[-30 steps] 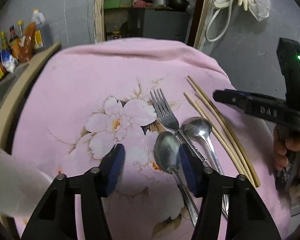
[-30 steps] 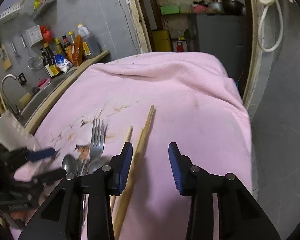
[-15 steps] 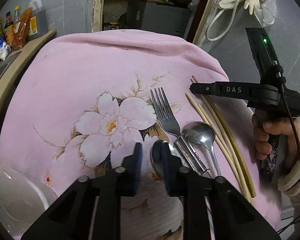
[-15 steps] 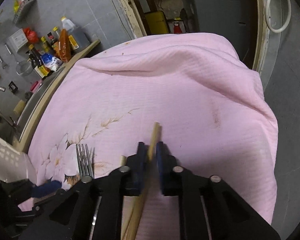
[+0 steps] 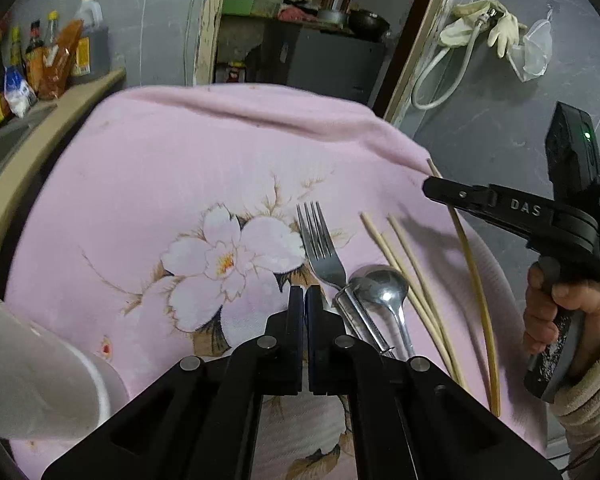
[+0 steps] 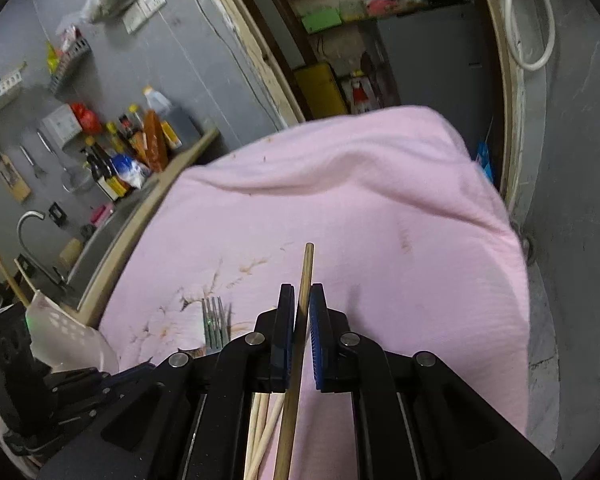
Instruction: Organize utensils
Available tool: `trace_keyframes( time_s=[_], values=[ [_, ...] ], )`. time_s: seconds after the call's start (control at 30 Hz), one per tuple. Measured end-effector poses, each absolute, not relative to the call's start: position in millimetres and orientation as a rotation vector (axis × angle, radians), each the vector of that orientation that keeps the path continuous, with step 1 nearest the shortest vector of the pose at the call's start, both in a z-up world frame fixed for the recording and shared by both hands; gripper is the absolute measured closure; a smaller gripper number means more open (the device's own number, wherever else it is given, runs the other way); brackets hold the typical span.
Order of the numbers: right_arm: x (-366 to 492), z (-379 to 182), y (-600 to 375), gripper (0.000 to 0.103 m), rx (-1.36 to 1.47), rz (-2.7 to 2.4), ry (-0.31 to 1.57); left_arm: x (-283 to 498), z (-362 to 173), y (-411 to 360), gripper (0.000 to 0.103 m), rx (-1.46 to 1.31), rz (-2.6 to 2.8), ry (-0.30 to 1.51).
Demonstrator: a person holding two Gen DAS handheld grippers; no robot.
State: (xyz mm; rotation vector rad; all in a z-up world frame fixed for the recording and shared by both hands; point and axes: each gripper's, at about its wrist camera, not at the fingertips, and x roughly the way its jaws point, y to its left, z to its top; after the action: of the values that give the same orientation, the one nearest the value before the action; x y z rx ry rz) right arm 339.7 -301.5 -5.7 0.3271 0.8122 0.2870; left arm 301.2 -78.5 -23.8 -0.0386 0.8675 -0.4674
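Note:
On the pink flowered cloth (image 5: 180, 160) lie a fork (image 5: 318, 244), a spoon (image 5: 384, 286) and several pale chopsticks (image 5: 412, 280). My left gripper (image 5: 303, 294) is shut; the spoon it closed around is hidden behind its fingers, so I cannot tell if it grips it. My right gripper (image 6: 300, 300) is shut on one wooden chopstick (image 6: 305, 276), lifted above the cloth; it shows in the left wrist view (image 5: 470, 252) too. Other chopsticks (image 6: 260, 428) lie below it. The fork (image 6: 214, 322) lies to its left.
A white perforated utensil holder (image 6: 66, 336) stands at the left, its rim also in the left wrist view (image 5: 40, 380). A counter with sauce bottles (image 5: 40, 64) and a sink tap (image 6: 30, 232) runs along the left. A grey wall is at the right.
Both grippers have closed. The left closed around a spoon's bowl and rose. The right closed on a chopstick and lifted it off the cloth.

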Motion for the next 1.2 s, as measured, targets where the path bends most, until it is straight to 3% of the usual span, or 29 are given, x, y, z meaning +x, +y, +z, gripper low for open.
trace_keyframes(
  time_s=[0.4,0.87,1.2],
  values=[
    [287,27,-299,0.098,0.270,0.272,0.562,267,12,-78,0.103,0.021,-0.413,0.640],
    [173,79,-234,0.100,-0.018,0.100,0.042,223,74,-66,0.103,0.047,-0.361,0.394],
    [152,117,-195,0.100,-0.065,0.169,-0.104,193,123,-18,0.103,0.072,-0.257,0.277]
  ],
)
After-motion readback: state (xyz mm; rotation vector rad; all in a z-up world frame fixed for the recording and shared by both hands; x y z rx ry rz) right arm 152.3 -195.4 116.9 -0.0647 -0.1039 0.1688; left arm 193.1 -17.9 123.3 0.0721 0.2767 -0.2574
